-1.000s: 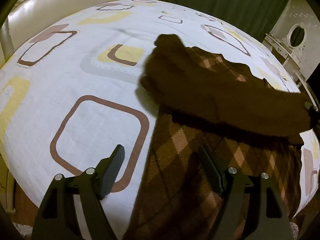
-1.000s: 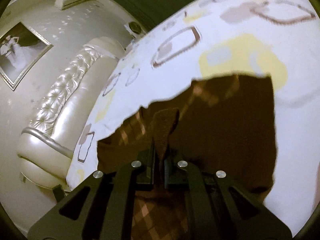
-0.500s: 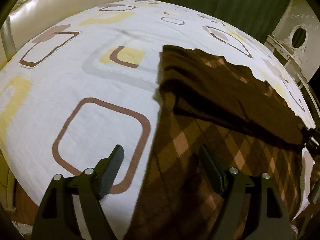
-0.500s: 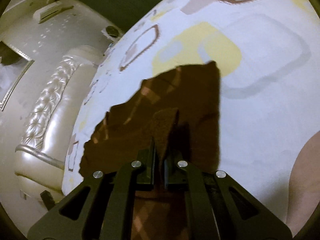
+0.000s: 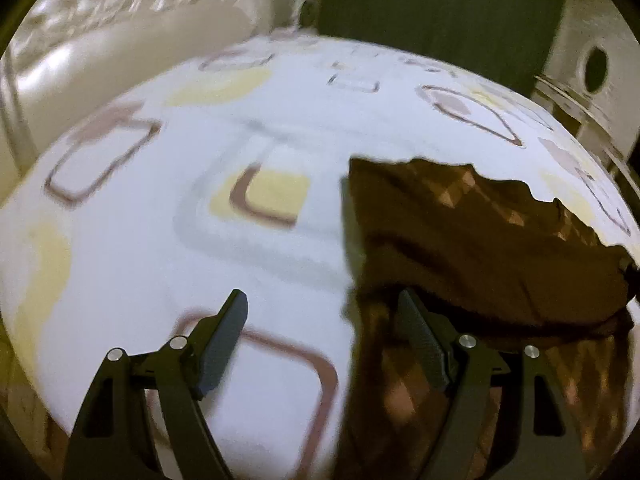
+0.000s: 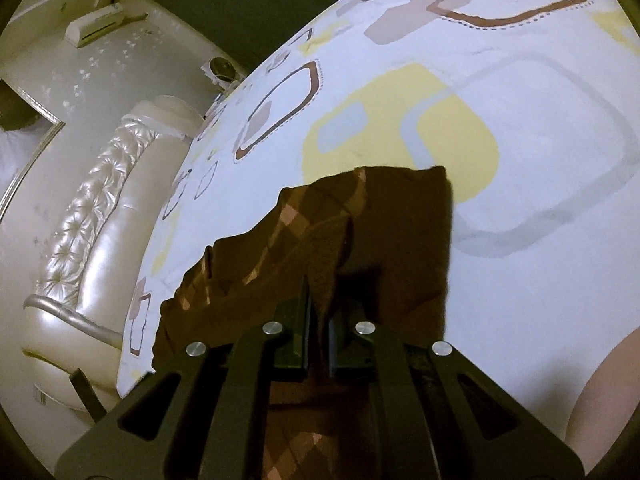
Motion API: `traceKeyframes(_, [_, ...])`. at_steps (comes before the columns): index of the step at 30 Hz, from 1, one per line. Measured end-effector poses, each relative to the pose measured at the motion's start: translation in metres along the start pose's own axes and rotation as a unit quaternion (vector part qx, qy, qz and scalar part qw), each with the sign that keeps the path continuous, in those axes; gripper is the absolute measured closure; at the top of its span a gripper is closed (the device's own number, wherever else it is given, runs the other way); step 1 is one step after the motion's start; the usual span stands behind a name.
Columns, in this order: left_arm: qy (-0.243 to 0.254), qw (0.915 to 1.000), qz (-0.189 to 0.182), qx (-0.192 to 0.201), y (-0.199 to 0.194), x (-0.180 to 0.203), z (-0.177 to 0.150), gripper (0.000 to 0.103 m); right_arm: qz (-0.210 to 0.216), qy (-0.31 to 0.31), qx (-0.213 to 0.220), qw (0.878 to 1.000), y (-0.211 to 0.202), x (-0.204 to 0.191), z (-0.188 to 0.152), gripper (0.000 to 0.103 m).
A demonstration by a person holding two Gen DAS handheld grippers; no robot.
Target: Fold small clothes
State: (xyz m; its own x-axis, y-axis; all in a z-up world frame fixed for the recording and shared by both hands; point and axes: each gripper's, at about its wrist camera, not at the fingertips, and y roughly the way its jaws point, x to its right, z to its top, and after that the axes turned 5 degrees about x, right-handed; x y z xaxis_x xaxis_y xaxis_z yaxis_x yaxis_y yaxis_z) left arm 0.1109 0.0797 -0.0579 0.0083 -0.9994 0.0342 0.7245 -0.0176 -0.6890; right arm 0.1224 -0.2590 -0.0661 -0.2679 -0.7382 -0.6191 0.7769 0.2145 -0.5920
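Note:
A dark brown garment with an argyle diamond pattern (image 5: 472, 248) lies on the patterned bed sheet (image 5: 160, 272), on the right side of the left wrist view. Its plain brown upper layer is folded over the patterned part. My left gripper (image 5: 324, 320) is open and empty, hovering at the garment's left edge, with its right finger (image 5: 420, 340) over the cloth. My right gripper (image 6: 319, 316) is shut on a raised fold of the garment (image 6: 360, 220). It shows only as a dark tip at the right edge of the left wrist view (image 5: 632, 276).
The white sheet with brown, yellow and grey rounded squares (image 6: 520, 120) covers the bed. A cream tufted headboard (image 6: 88, 240) stands at the left. Dark green curtains (image 5: 440, 12) hang behind. A white cabinet (image 5: 592, 68) stands at the right.
The right gripper has drawn the garment's upper layer back across itself, so the fold lies flatter. The left gripper has moved forward and tilted up; its view is blurred.

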Motion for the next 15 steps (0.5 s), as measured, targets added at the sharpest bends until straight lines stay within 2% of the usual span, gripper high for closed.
traceKeyframes(4, [0.074, 0.9972, -0.005, -0.005, 0.014, 0.004, 0.001, 0.026, 0.004, 0.007, -0.005, 1.000, 0.004, 0.004, -0.001, 0.097])
traceKeyframes(10, [0.092, 0.9955, -0.025, -0.001, 0.020, -0.002, -0.004, 0.027, 0.006, 0.017, -0.004, 1.000, 0.007, 0.008, -0.003, 0.097])
traceKeyframes(11, [0.089, 0.9955, -0.032, -0.001, 0.021, -0.002, -0.004, 0.030, 0.006, 0.019, -0.004, 1.000, 0.008, 0.009, -0.003, 0.097])
traceKeyframes(13, [0.081, 0.9947, -0.063, -0.009, 0.026, -0.003, -0.004, 0.049, 0.004, 0.021, -0.005, 1.000, 0.010, 0.009, -0.004, 0.097])
traceKeyframes(15, [0.077, 0.9941, -0.074, -0.018, 0.029, -0.002, -0.003, 0.056, 0.003, 0.027, -0.007, 1.000, 0.011, 0.012, -0.005, 0.096])
